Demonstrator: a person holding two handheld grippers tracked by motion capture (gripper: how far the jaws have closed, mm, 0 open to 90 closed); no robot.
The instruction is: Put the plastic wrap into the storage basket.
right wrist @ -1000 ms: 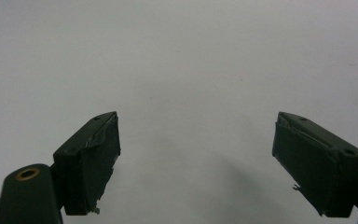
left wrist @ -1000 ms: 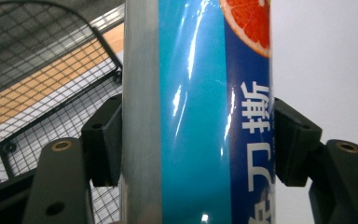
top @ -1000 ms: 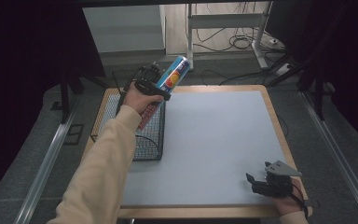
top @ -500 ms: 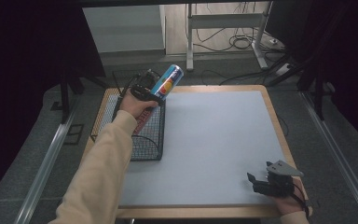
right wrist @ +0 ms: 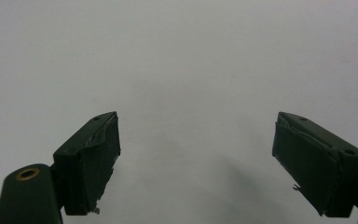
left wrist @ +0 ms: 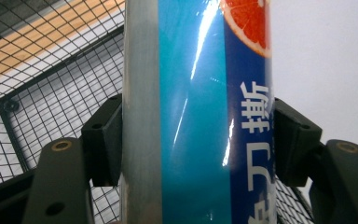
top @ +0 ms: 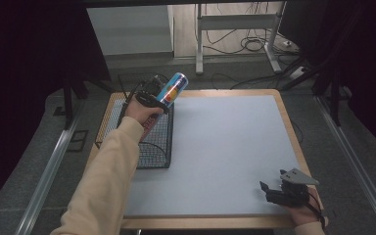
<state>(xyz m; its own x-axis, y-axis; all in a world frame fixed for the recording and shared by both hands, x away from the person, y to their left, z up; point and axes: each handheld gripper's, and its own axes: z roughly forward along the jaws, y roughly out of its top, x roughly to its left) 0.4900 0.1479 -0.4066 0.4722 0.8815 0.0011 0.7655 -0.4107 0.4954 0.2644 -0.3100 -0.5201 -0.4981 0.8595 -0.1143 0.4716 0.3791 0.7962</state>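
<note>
A blue drink can (top: 173, 88) with an orange-slice picture is held tilted above the far right corner of a black wire basket (top: 147, 147). My left gripper (top: 157, 94) is shut on the can (left wrist: 198, 112); both black jaws press its sides in the left gripper view, with basket mesh (left wrist: 51, 93) behind. My right gripper (top: 274, 191) rests near the table's front right edge, open, with nothing between its jaws (right wrist: 196, 158) over the white mat.
The white mat (top: 215, 147) covers most of the wooden table (top: 286, 122). The basket stands on the table's left side. Beyond the table are a metal stand's legs (top: 235, 29) and cables on the floor.
The left gripper with the can has drifted slightly toward the left and down over the basket's far end. The right gripper has stayed in place.
</note>
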